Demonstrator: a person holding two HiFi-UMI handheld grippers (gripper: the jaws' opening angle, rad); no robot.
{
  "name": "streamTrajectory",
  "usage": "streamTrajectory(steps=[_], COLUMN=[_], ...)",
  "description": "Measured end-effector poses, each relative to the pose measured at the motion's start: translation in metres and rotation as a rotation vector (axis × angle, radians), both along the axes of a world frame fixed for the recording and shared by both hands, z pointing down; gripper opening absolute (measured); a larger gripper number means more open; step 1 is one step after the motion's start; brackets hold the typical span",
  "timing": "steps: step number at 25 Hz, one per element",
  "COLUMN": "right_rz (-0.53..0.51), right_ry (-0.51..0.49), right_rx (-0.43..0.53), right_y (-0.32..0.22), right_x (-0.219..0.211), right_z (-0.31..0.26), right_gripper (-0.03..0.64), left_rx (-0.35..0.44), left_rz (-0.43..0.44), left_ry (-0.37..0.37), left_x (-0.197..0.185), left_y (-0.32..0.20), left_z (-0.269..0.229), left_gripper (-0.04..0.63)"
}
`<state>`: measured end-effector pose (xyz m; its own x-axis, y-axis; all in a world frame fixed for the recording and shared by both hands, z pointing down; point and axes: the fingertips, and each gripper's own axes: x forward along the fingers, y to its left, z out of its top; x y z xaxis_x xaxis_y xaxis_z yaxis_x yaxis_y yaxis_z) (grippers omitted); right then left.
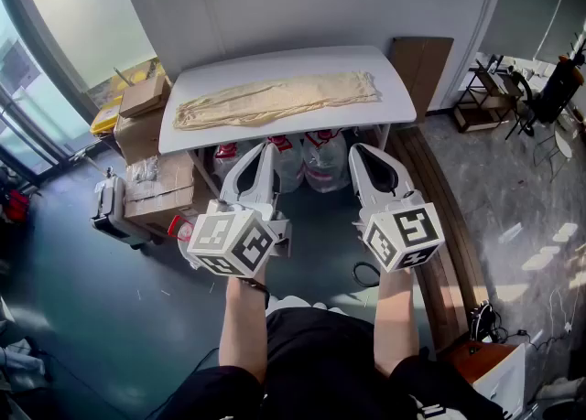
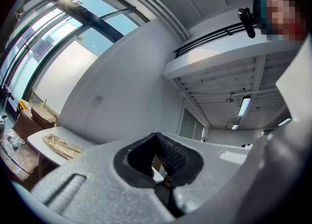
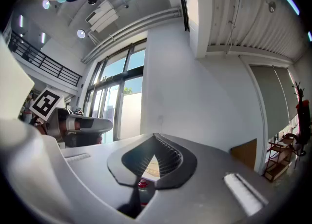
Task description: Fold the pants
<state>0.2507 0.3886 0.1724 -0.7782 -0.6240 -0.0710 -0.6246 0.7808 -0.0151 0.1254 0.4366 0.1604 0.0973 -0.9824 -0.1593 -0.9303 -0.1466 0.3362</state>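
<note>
Beige pants [image 1: 275,98] lie flat and stretched lengthwise on a white table [image 1: 284,63] in front of me. They also show small at the lower left of the left gripper view as pants [image 2: 61,146]. Both grippers hover side by side at waist height, well short of the table's near edge. My left gripper [image 1: 268,147] has its jaws together with nothing between them, as the left gripper [image 2: 156,136] also shows in its own view. My right gripper [image 1: 359,149] is shut and empty too, and the right gripper [image 3: 155,138] points toward the table.
Cardboard boxes [image 1: 142,125] are stacked left of the table. Plastic bags [image 1: 307,157] sit under it. A brown board [image 1: 421,66] leans on the wall at the right, with a shelf [image 1: 485,93] beyond. A white appliance [image 1: 110,212] stands on the floor at the left.
</note>
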Motion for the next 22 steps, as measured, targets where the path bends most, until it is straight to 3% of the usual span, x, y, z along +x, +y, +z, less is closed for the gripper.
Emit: streamTrajectory(steps=[3, 15, 22], right_rz=[0.009, 0.145, 0.105], right_ry=[0.017, -0.102, -0.089], right_rx=[-0.016, -0.033, -0.038], right_y=[-0.002, -0.030, -0.036], right_x=[0.000, 0.037, 0.021], right_z=[0.004, -0.009, 0.001], right_gripper=[0.005, 0.005, 0.006], left_rx=[-0.003, 0.006, -0.004], left_rz=[-0.012, -0.069, -0.135], left_ry=[0.002, -0.006, -0.039], left_x=[-0.003, -0.011, -0.035], left_y=[0.003, 0.009, 0.006], left_z=[-0.001, -0.005, -0.004], left_gripper=[0.003, 0.003, 0.003])
